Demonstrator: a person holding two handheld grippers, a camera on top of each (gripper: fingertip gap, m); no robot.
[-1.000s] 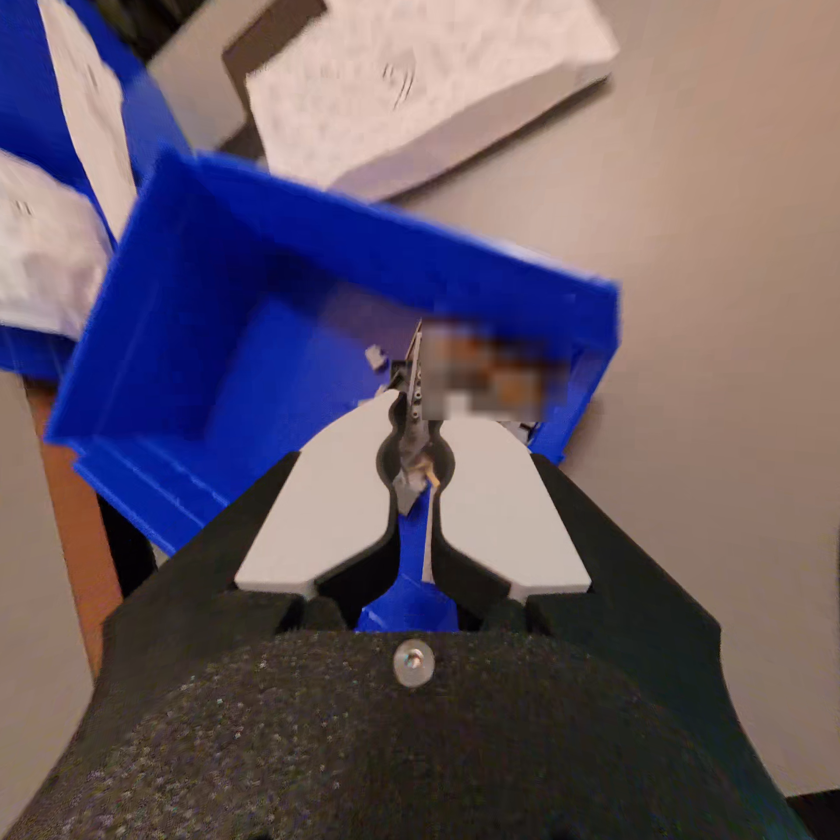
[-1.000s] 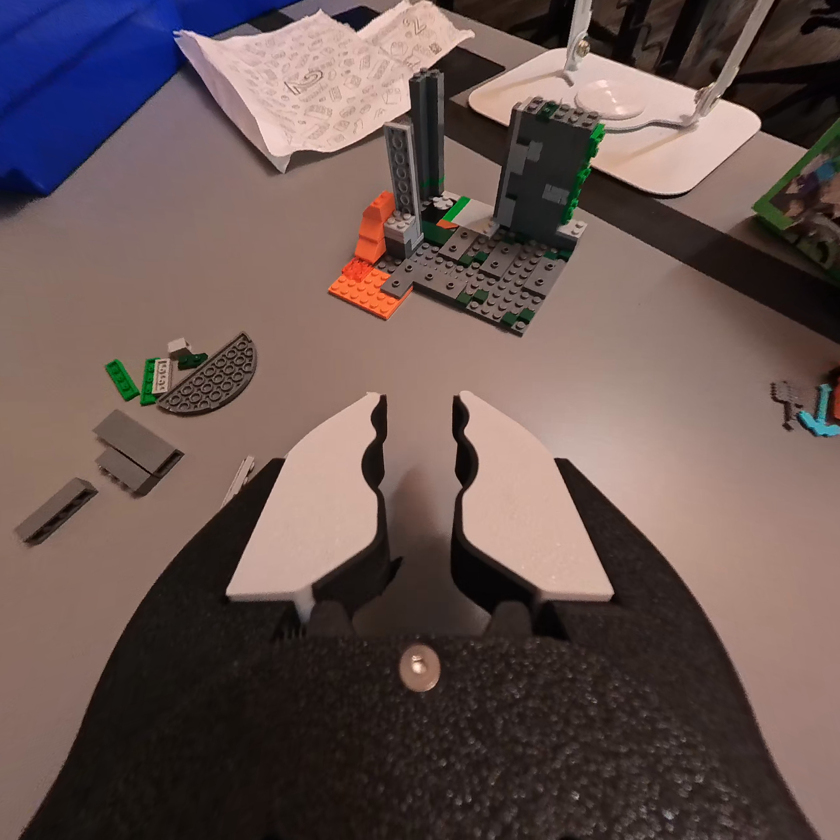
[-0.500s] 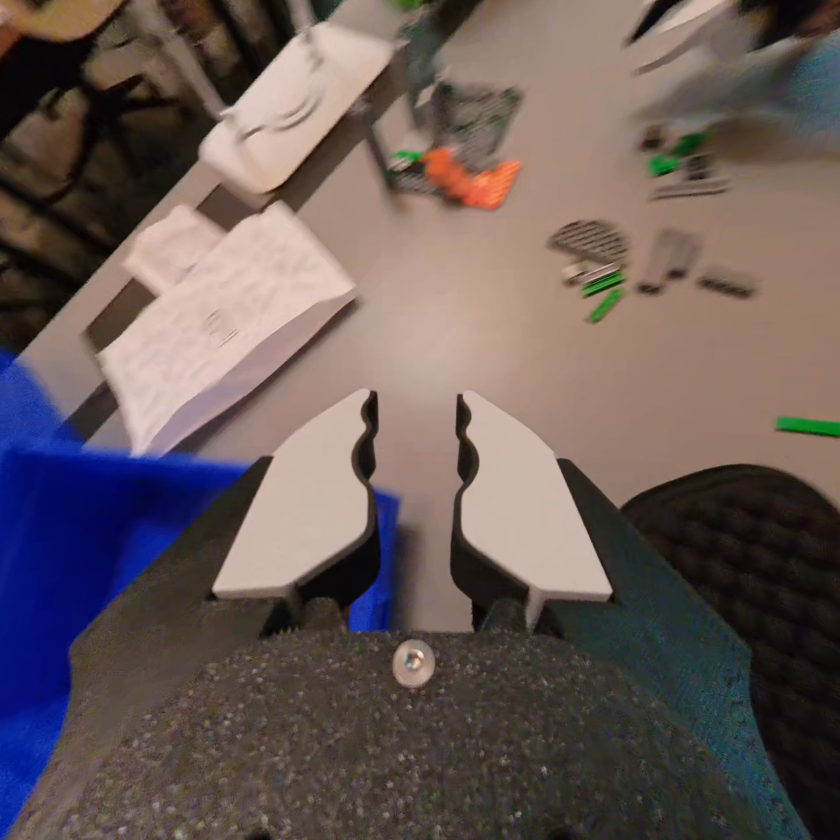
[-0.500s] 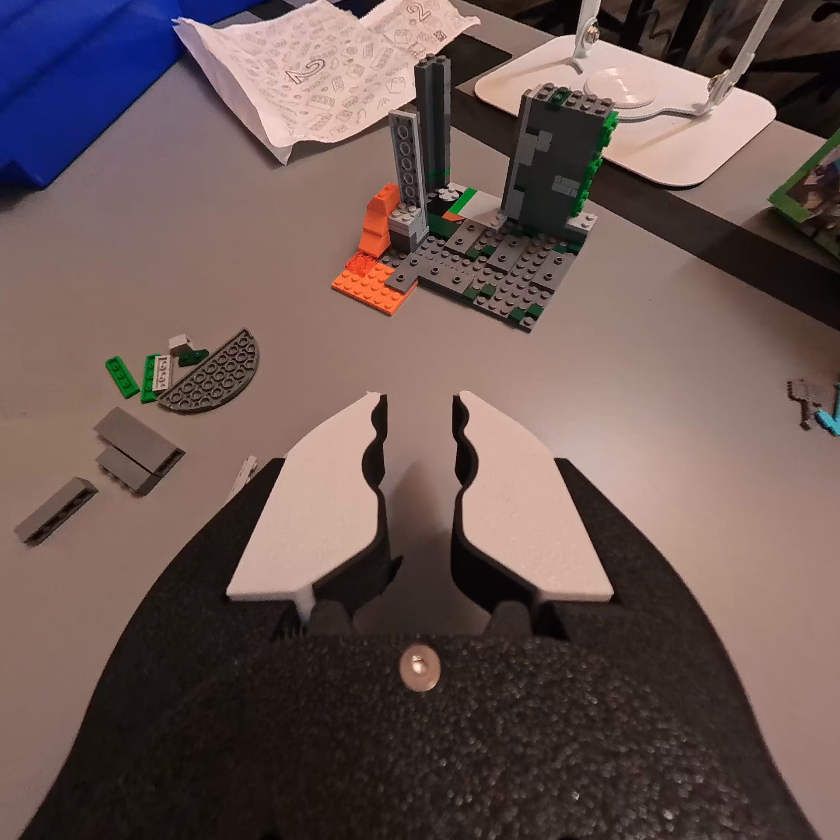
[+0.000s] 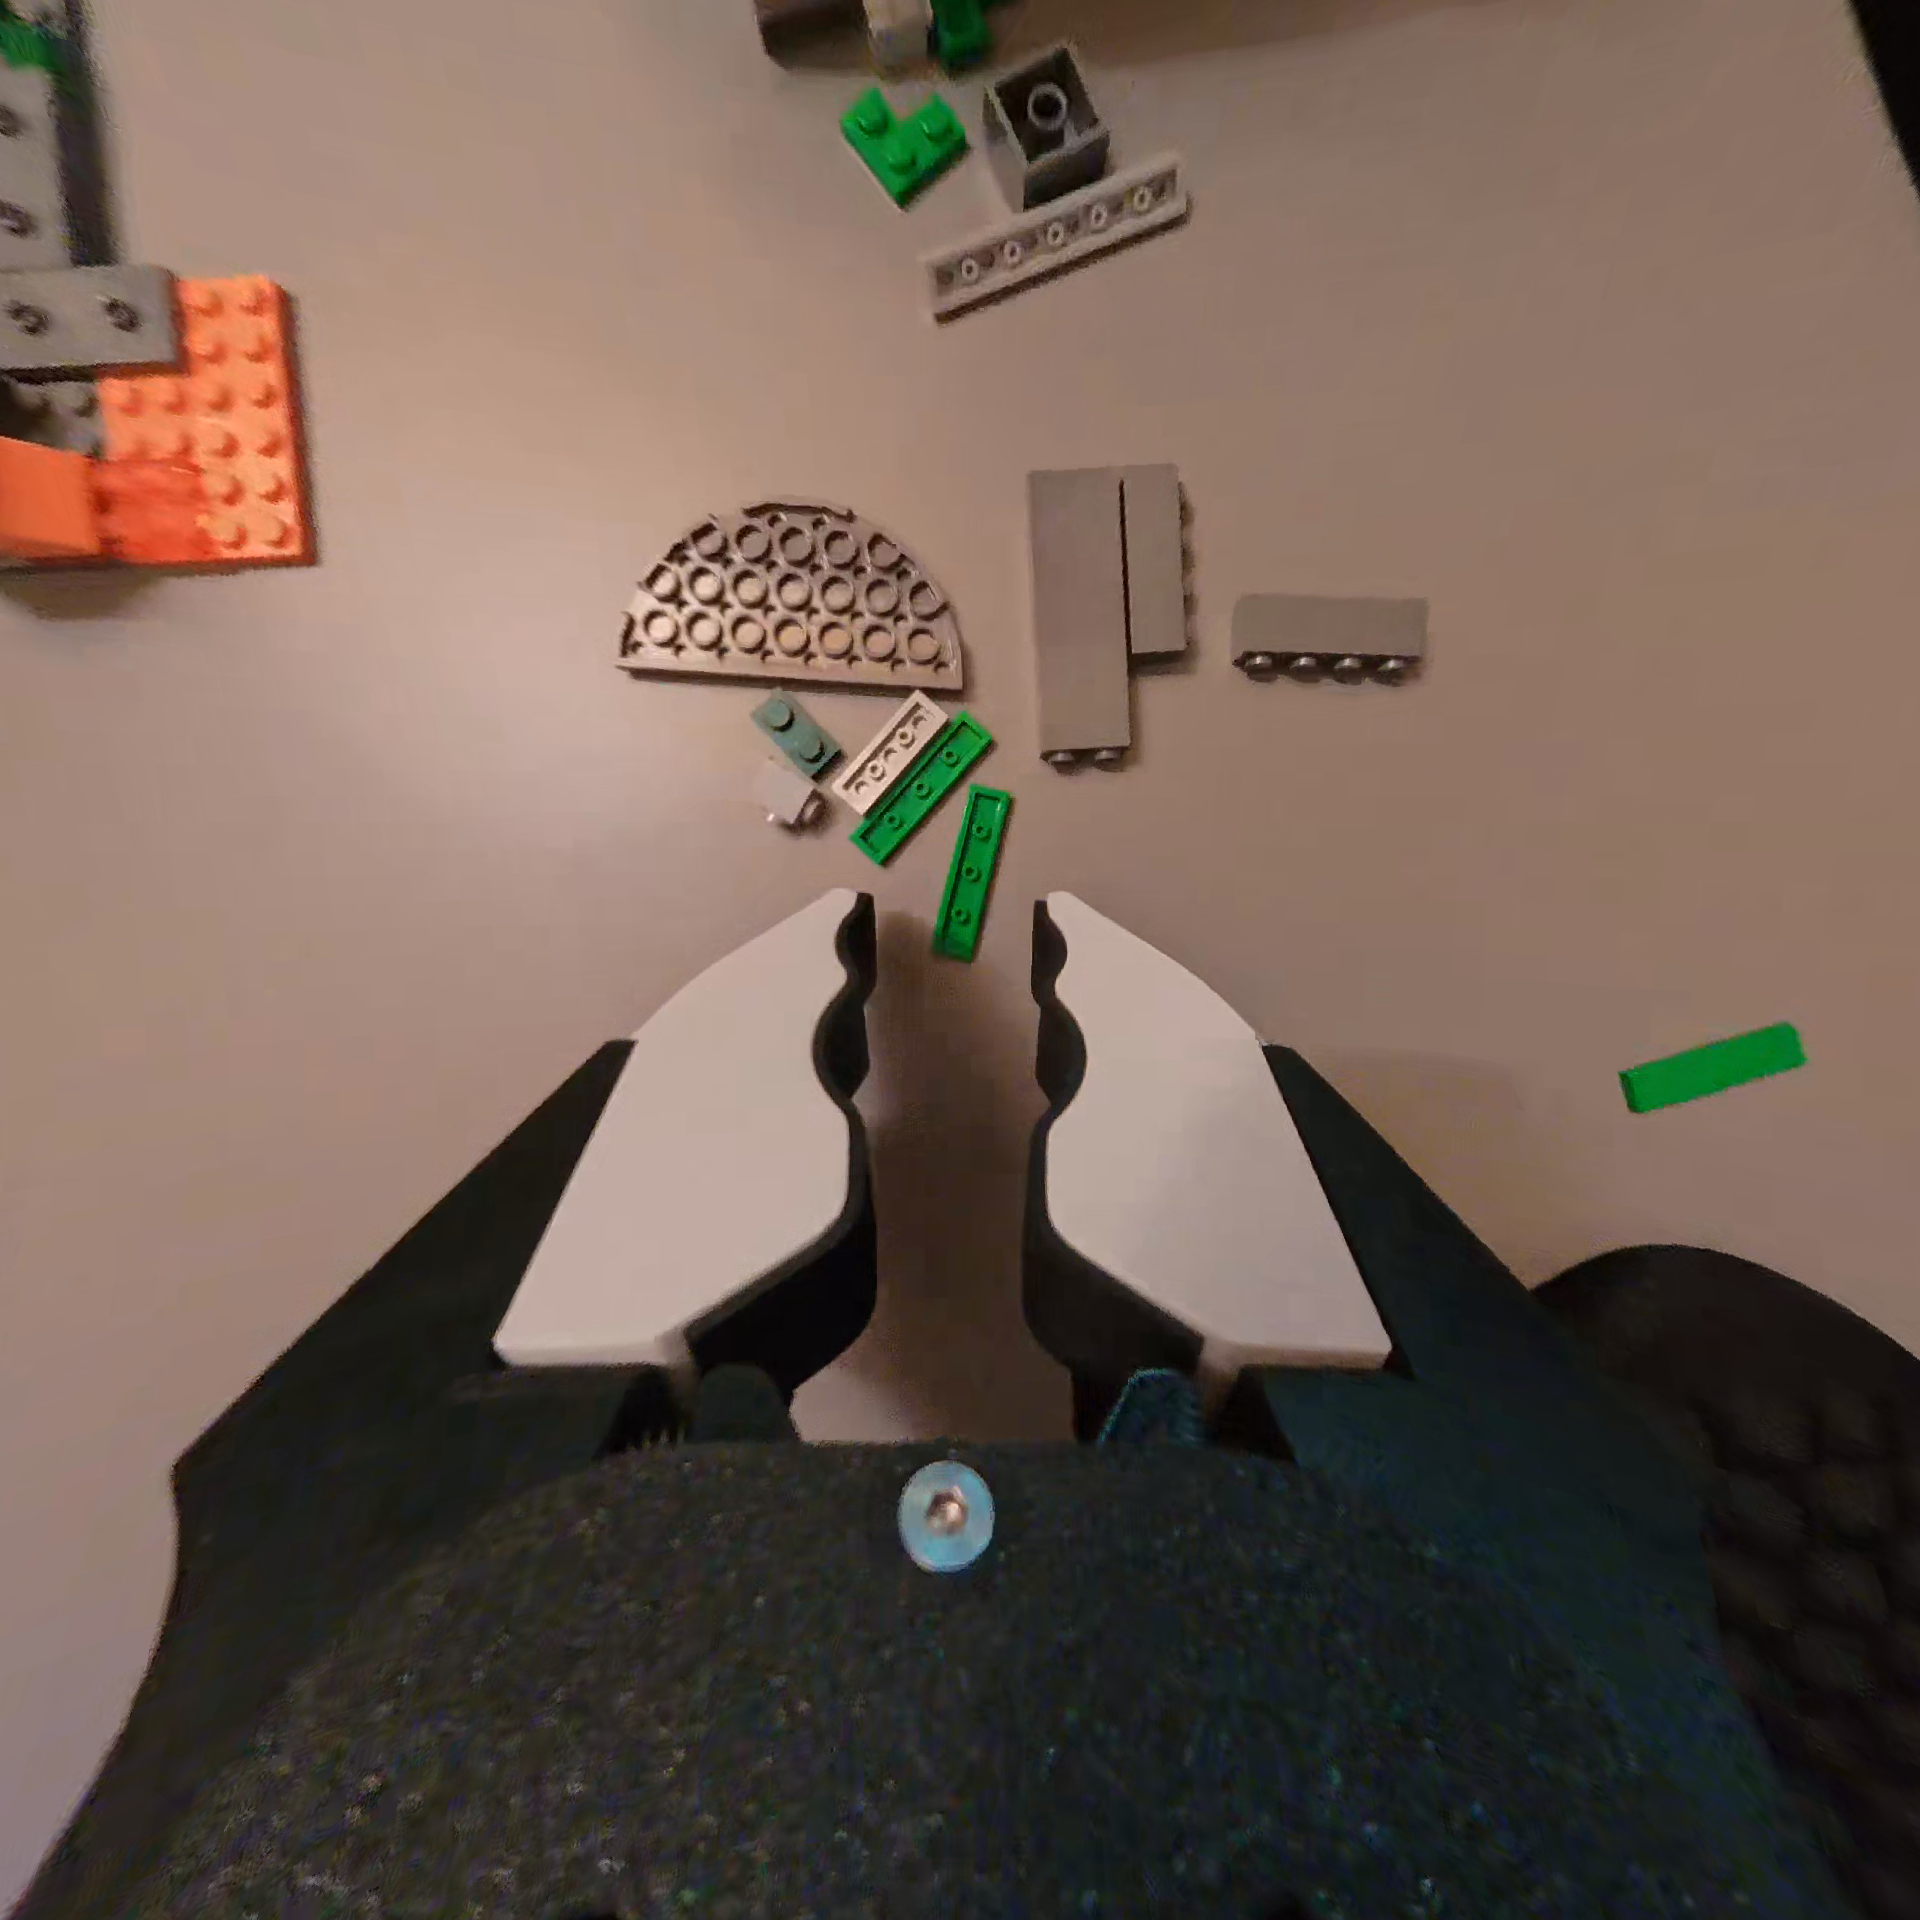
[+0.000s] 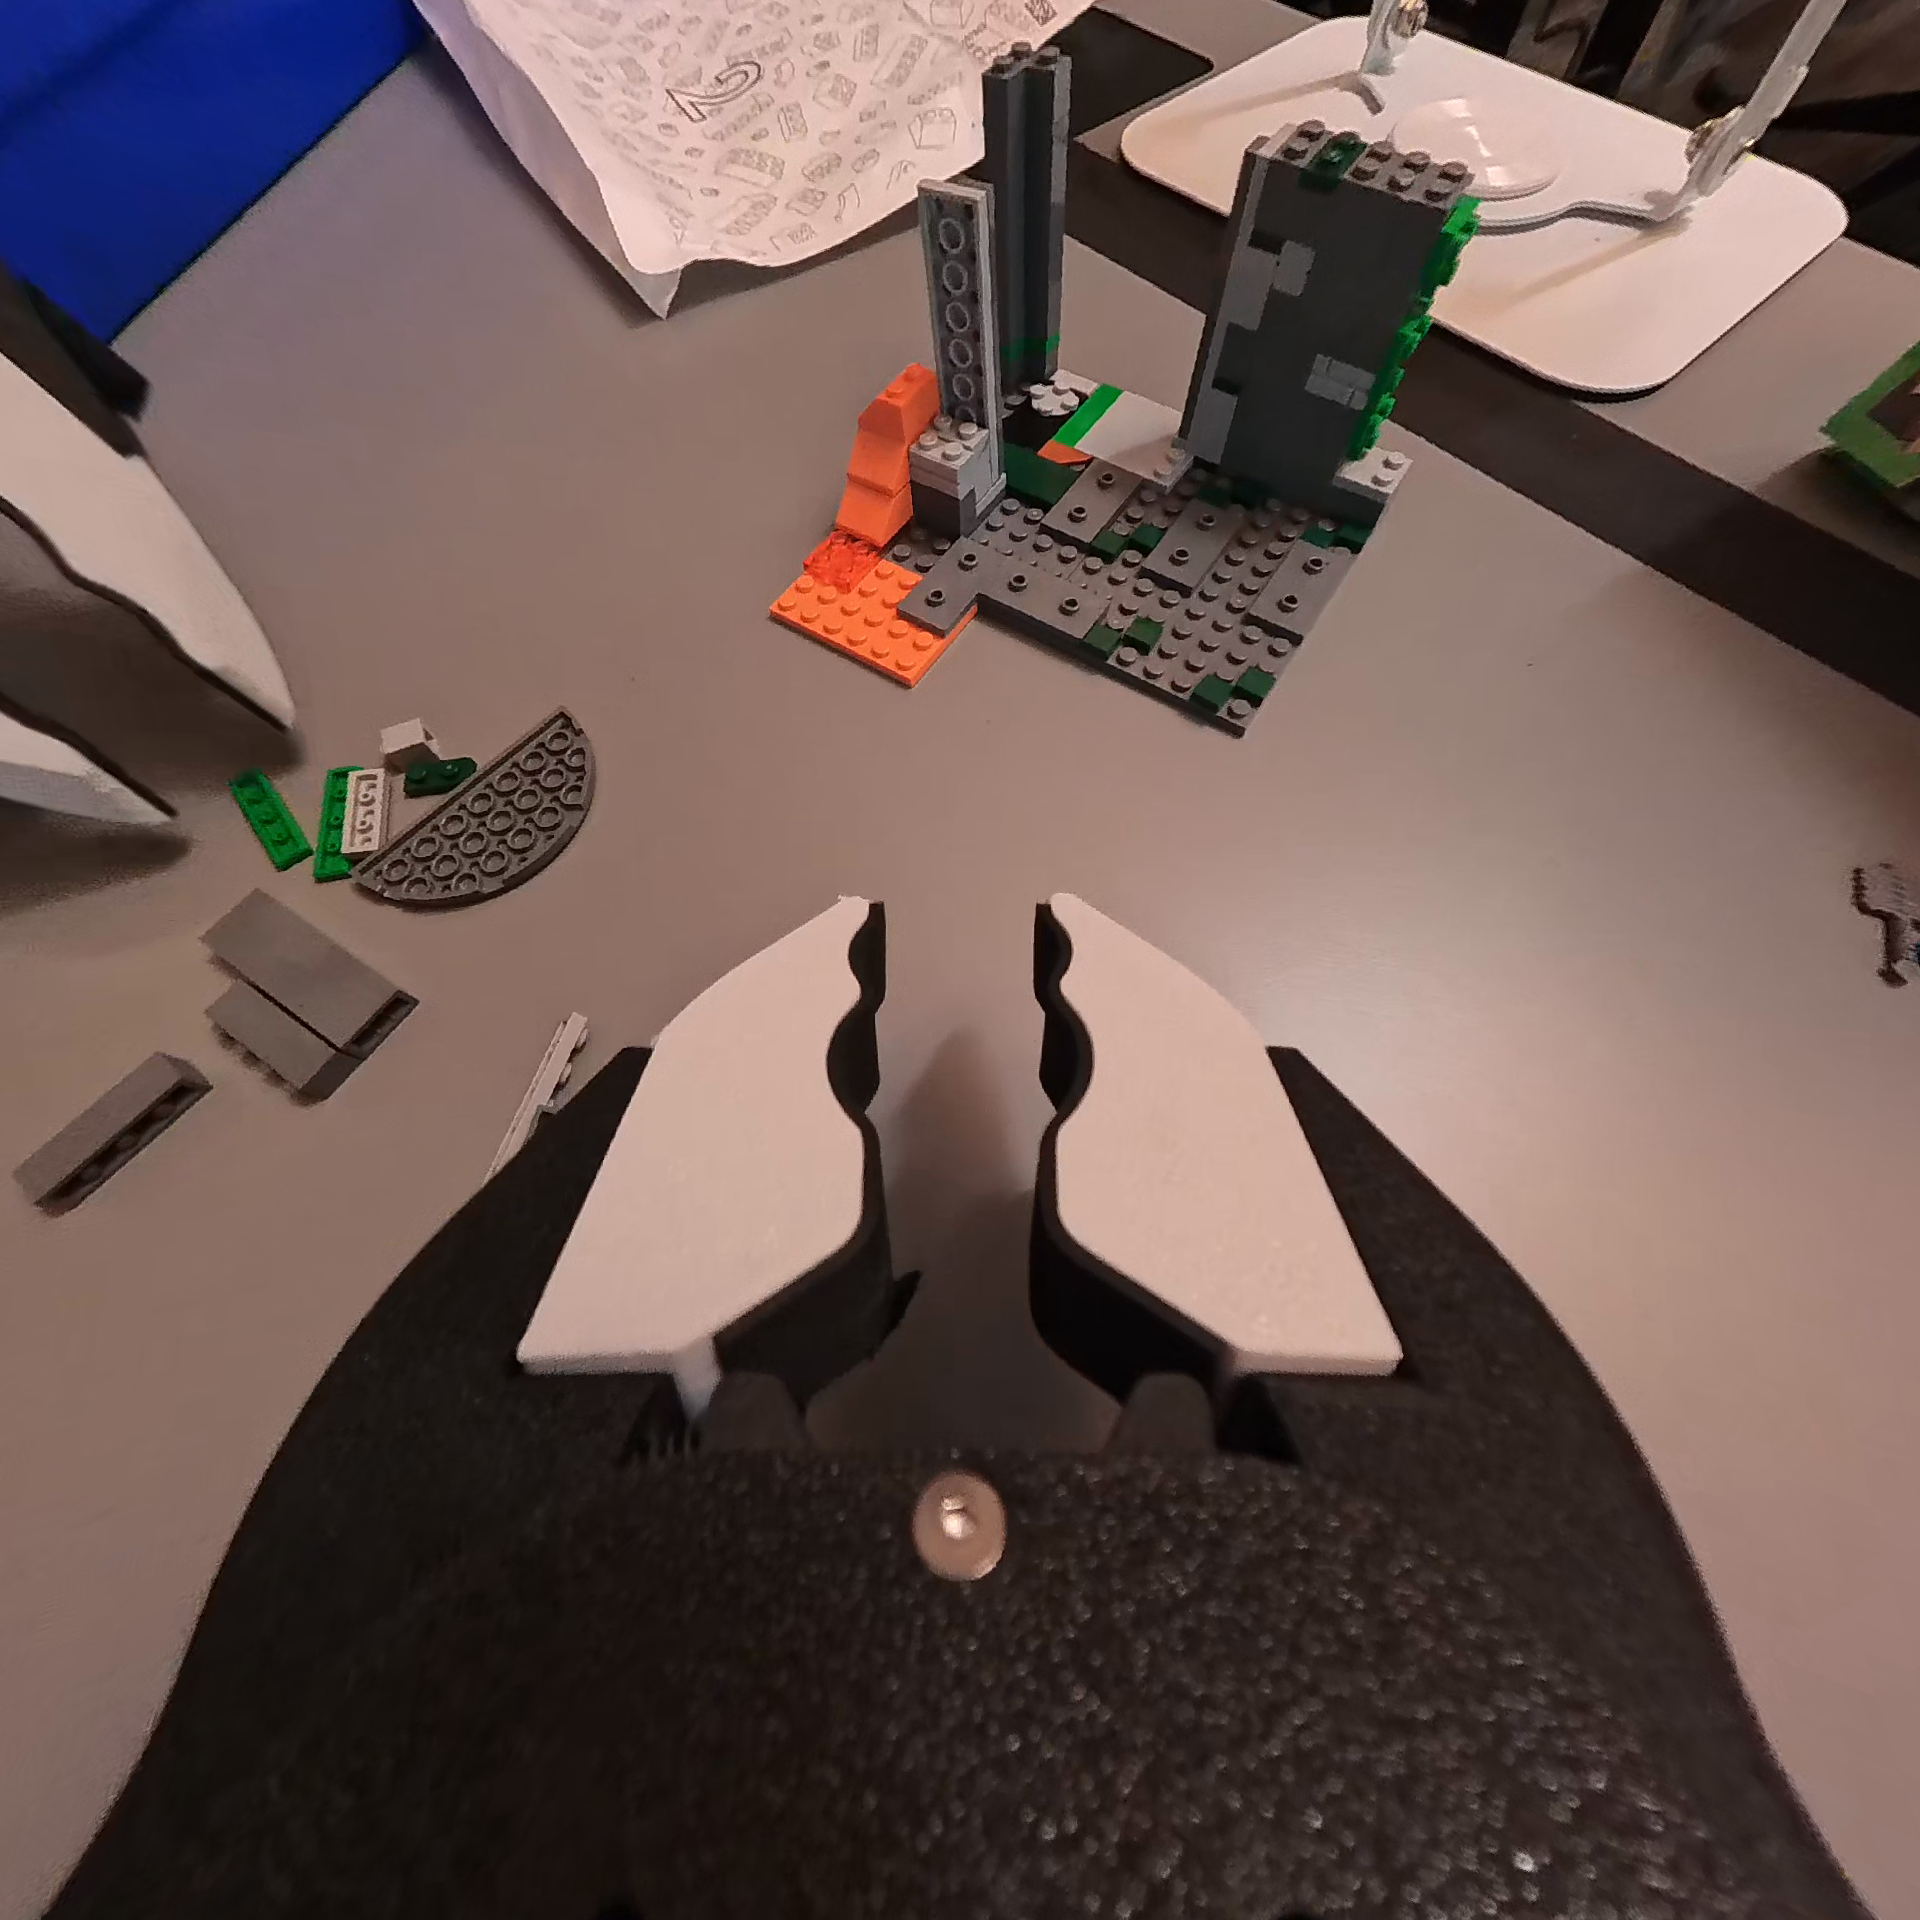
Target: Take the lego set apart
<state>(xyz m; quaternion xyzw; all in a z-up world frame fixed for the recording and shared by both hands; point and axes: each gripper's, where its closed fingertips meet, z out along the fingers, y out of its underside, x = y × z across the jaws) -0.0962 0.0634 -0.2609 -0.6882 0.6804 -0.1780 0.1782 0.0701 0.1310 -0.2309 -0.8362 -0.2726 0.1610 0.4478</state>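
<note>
A: Left claw [image 5: 954, 909] status?

B: Jaws apart, nothing held. It hangs over the worktop [image 5: 468, 935], pointing down at the loose parts; one green plate [image 5: 972, 871] lies just ahead of the gap between the tips.

A: Right claw [image 6: 958, 906]?

B: Also apart and empty, low over bare worktop, aimed at the lego set [image 6: 1122, 499] but well short of it.

A: What's loose around the left one?

B: A second green plate [image 5: 921, 787], a pale grey strip [image 5: 889, 767], a dark half-round plate [image 5: 790, 601], grey bricks [image 5: 1103, 613], and one green tile [image 5: 1712, 1066] lying apart from the rest.

A: And the set itself?

B: Sits on the worktop past the right claw. Baseplate with an orange corner [image 6: 868, 623], a tall grey pillar [image 6: 1023, 218] and a grey wall [image 6: 1320, 322], all attached.

A: Progress?

B: Early, I'd say. A handful of pieces off; both uprights and the whole base layer left to strip.
</note>
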